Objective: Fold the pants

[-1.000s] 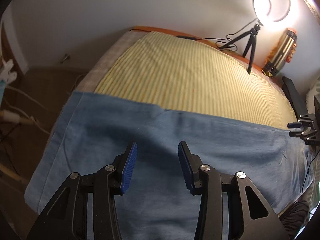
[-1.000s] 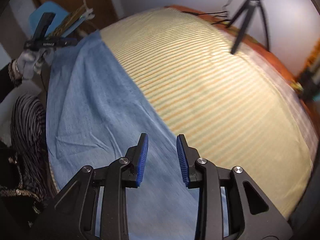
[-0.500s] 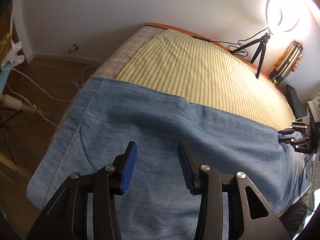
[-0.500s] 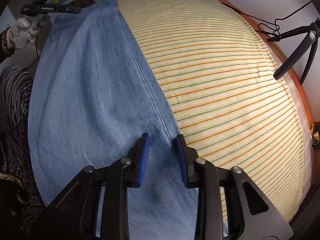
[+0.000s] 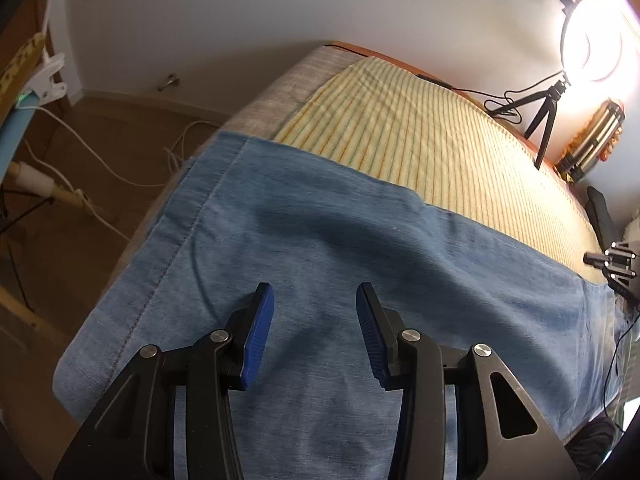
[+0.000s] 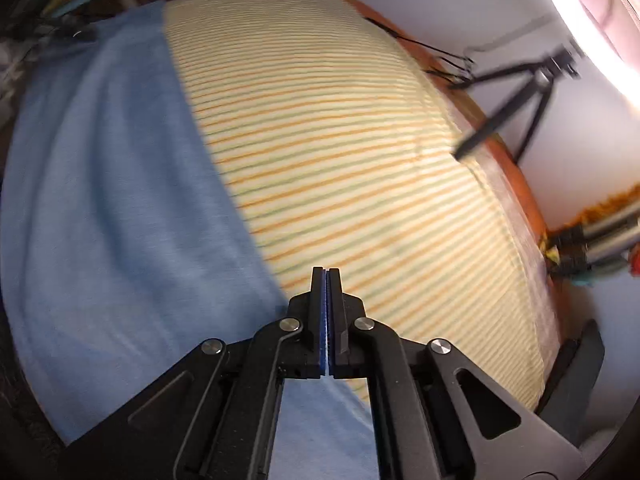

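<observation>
Bed (image 5: 420, 148), striped yellow sheet, fills both views. Pants (image 5: 320, 248), blue denim, spread flat along near edge, hem end toward floor side.

Left gripper (image 5: 316, 312) part open above cloth, nothing between jaws.

Right gripper (image 6: 326, 312) jaws have just been closing, now pressed together at far edge of pants; cloth pinched or not, cannot tell.

Advice: confirm right grip catches both layers, left should bite same edge, lift together, keep fold line straight.

Containers: none seen.
</observation>
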A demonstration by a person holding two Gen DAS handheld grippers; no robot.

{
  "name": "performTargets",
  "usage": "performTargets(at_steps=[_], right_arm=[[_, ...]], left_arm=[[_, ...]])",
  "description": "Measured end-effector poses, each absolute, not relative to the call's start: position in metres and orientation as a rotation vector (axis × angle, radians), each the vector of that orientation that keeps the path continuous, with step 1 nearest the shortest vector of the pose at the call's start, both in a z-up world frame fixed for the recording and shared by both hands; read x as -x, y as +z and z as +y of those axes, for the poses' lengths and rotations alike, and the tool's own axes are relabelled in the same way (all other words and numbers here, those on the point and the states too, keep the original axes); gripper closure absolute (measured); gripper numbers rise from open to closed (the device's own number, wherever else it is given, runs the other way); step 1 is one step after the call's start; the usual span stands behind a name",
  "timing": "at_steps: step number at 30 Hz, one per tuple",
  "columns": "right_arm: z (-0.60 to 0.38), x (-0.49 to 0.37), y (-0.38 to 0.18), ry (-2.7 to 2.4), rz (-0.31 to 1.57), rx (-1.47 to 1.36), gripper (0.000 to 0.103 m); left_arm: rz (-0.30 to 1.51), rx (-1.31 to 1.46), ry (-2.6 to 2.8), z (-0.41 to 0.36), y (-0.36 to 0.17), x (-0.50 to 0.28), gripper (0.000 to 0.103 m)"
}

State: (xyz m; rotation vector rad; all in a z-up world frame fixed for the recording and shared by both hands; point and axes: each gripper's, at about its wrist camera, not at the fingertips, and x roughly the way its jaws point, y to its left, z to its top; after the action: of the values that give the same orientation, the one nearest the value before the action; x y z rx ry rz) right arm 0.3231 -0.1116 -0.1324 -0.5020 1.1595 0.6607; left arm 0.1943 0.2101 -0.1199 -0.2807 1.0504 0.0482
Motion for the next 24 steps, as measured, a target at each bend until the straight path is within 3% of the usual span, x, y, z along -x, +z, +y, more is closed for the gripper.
performTargets(at_steps=[2, 12, 14, 16, 18, 24], right_arm=[[-0.111, -0.323, -0.127, 0.766, 1.21, 0.416, 0.103], [-0.066, -0.311, -0.141, 0.959, 1.22, 0.513, 0.1], [-0.062, -0.317, -0.144, 0.979, 1.227, 0.497, 0.097], [-0.056, -0.321, -0.148, 0.979, 1.221, 0.507, 0.08], [-0.053, -0.324, -0.152, 0.978, 1.214, 0.513, 0.071], [-0.042, -0.311, -0.152, 0.987, 1.192, 0.566, 0.071]], left_arm=[[1.05, 0.277, 0.045, 0.21, -0.12, -0.194, 0.062], [1.06, 0.267, 0.021, 0.203, -0.123, -0.196, 0.062], [1.064, 0.264, 0.015, 0.202, -0.124, -0.196, 0.062], [1.069, 0.259, 0.01, 0.201, -0.124, -0.196, 0.062], [1.069, 0.259, 0.007, 0.201, -0.124, -0.196, 0.062], [1.073, 0.258, 0.002, 0.201, -0.126, -0.198, 0.062]])
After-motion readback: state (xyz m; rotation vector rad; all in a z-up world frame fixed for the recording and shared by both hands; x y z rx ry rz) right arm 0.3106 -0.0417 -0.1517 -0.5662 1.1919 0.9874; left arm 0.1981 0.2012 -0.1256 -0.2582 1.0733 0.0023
